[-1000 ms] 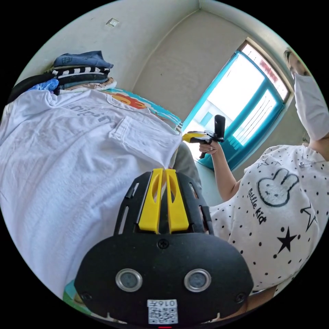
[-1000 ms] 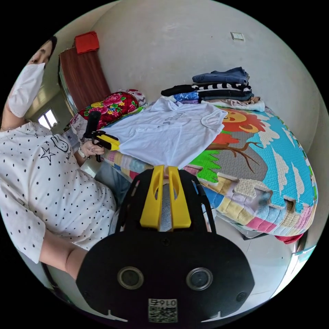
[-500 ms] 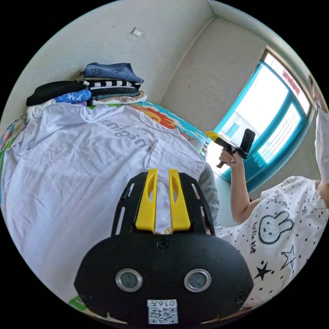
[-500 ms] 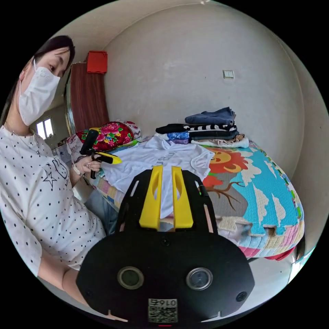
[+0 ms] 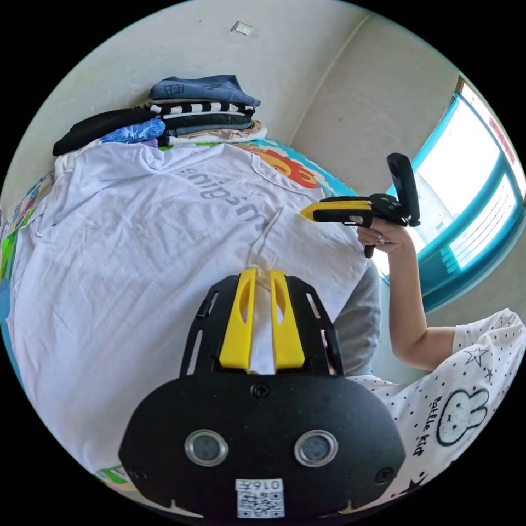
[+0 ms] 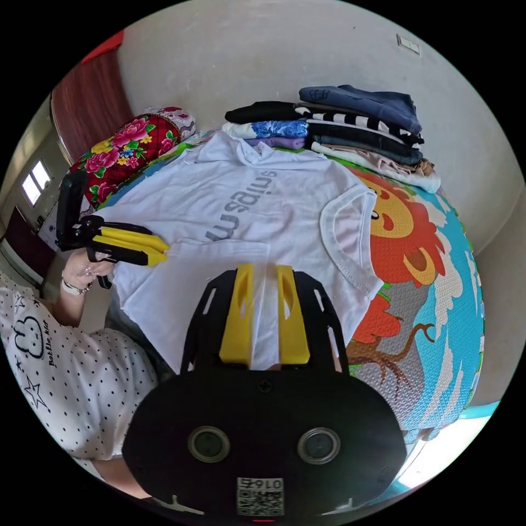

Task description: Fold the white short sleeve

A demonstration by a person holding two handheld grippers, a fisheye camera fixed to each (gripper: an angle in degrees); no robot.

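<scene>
Shirt, left gripper view: white short-sleeve T-shirt [image 5: 137, 241] lay spread flat on the colourful play mat [image 5: 285, 164], grey lettering up, its lower part folded up over the body.
Left gripper, left gripper view: left gripper [image 5: 261, 274] sat over the near edge of the shirt; yellow jaws stood a narrow gap apart with white cloth between them, but whether they pinched it could not be told.
Right gripper, left gripper view: right gripper [image 5: 307, 213], held in a hand [image 5: 383, 241], pointed its yellow jaws at the shirt's edge; jaws looked close together, grip not clear.
Stack, left gripper view: pile of folded clothes [image 5: 181, 118] stood on the mat just beyond the shirt's collar, against the wall.
Shirt, right gripper view: same shirt [image 6: 246, 219] lay across the mat [image 6: 438, 285], one sleeve opening toward the lion print.
Right gripper, right gripper view: its jaws [image 6: 264, 271] were slightly apart over the folded hem, white cloth showing in the gap; hold uncertain.
Left gripper, right gripper view: it [image 6: 164, 249] touched the shirt's side edge, jaws nearly together.
Stack, right gripper view: folded pile [image 6: 339, 123] beside a floral cushion [image 6: 131, 148].
</scene>
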